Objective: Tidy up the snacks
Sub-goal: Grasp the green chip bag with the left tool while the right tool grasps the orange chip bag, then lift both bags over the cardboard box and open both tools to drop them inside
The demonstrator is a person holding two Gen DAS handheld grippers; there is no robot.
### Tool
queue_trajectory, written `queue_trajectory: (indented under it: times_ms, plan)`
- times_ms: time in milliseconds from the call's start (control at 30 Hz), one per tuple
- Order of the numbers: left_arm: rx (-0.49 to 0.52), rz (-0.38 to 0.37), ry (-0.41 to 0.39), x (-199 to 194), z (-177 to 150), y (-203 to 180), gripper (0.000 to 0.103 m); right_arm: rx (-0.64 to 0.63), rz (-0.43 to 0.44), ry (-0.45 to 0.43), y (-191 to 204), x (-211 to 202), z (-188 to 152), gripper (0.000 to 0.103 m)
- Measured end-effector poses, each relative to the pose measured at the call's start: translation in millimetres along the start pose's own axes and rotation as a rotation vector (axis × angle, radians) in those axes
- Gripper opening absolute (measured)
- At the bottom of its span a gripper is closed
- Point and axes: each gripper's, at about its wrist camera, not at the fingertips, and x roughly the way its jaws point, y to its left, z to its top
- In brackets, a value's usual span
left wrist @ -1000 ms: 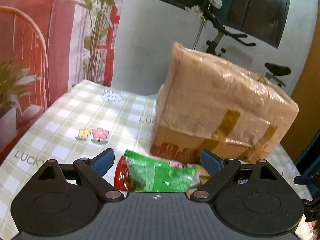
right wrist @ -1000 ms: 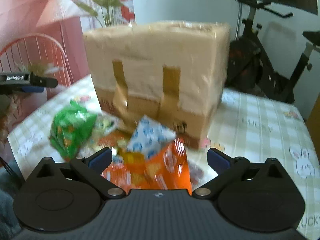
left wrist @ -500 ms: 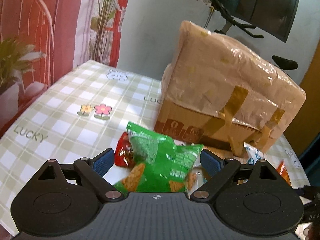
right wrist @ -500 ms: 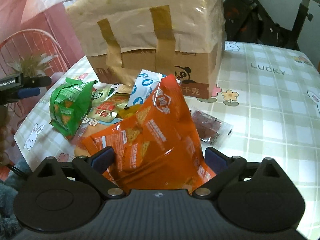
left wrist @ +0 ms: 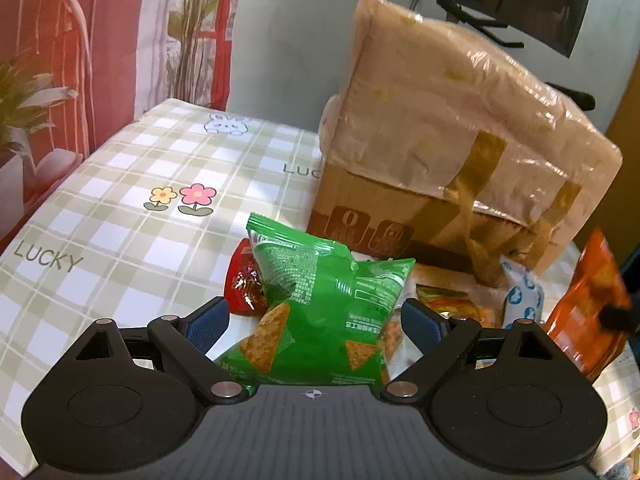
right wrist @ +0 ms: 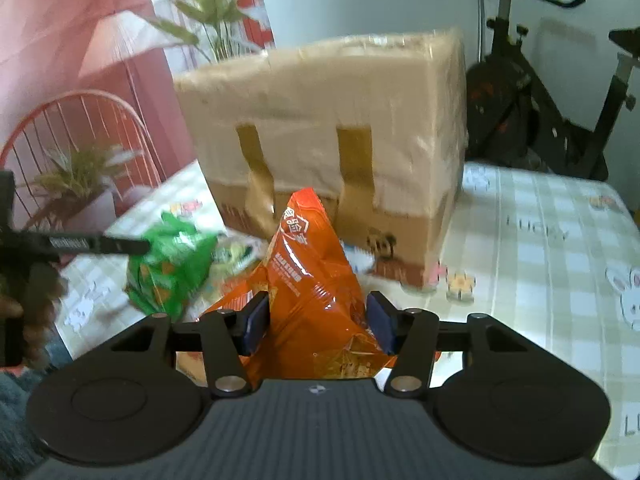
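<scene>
Currently, item by item:

Right gripper (right wrist: 316,326): jaws drawn in against both sides of the orange chip bag (right wrist: 316,280), pinching it. Bag is glossy film, puffed, tapering to a crimped top; it appears lifted clear of the pile, though its underside is hidden. Step in hand, by judgement: carrying this bag off to a sorted place. Next move calls for a steady grip, since slick film may slip.

Left gripper (left wrist: 316,318): jaws spread wide, one either side of the green chip bag (left wrist: 324,300), not touching it. Bag is shiny crinkled film, pillow-shaped, printed with triangular chips, lying on the table. Next move, by judgement: close on the bag's middle.

Loose snacks beside the green bag: red packet (left wrist: 242,282), white-and-blue sachet (left wrist: 522,294).

Cardboard box (left wrist: 452,160): large, wrapped in wrinkled clear film, brown tape straps, behind the snacks.

Tablecloth (left wrist: 120,208): smooth, green-and-white check.
</scene>
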Motion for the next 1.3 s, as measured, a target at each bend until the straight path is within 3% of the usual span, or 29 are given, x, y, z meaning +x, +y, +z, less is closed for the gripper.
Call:
queue_trajectory:
  times_ms: [267,400,500,667,1000,1300]
  plan:
    - [0.111,0.000,0.051,27.6,-5.6,-15.3,0.093,0.004,0.017,-0.056,4.6,1.1,14.2,0.055]
    - [0.140,0.028,0.031,25.4,-11.3,-18.0,0.072,0.016,0.023,-0.055,4.7,1.8,12.9,0.055]
    - [0.099,0.008,0.013,12.4,-7.6,-11.1,0.069,0.016,0.031,-0.075,5.2,-3.1,13.7,0.055]
    - [0.041,-0.025,-0.055,-15.0,4.0,-7.0,0.068,0.001,0.036,-0.126,10.3,-13.9,22.8,0.055]
    - [0.091,-0.047,-0.263,-78.5,58.6,-22.7,0.069,-0.040,0.088,-0.315,23.5,-54.2,71.7,0.055]
    - [0.141,-0.100,-0.405,-105.4,113.1,-46.4,0.069,-0.092,0.097,-0.465,29.1,-70.8,134.0,0.055]
